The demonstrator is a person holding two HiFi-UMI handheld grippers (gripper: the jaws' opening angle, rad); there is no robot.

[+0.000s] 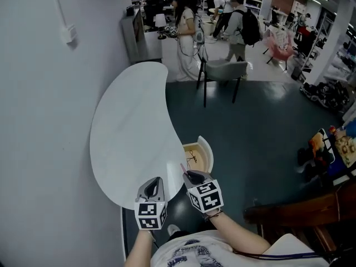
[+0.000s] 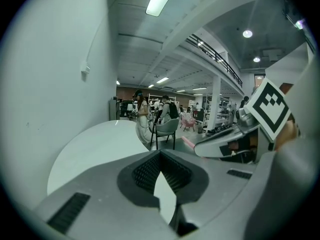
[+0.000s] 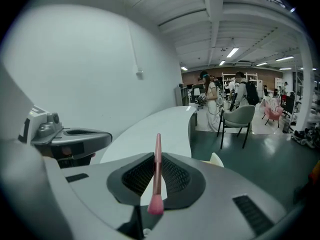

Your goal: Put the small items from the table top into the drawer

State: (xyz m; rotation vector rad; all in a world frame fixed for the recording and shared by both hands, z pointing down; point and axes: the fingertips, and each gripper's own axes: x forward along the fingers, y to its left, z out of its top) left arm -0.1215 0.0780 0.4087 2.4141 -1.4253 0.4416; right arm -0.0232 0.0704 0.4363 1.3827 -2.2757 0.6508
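Observation:
My right gripper [image 1: 192, 176] hovers over the table's near right edge, shut on a slim pink make-up brush [image 3: 157, 170] that stands upright between its pads, handle pointing forward. Just to its left is my left gripper [image 1: 152, 182], jaws closed together with nothing between them [image 2: 160, 155]. The open drawer [image 1: 199, 156] juts out beside the white curved table [image 1: 130, 132], just ahead of the right gripper; its wooden inside holds a small dark item. No small items show on the table top.
A white wall runs along the table's left side. A grey chair [image 1: 221, 74] stands on the dark floor beyond the table, with several people further back. A dark wooden piece of furniture [image 1: 303, 211] sits at the lower right.

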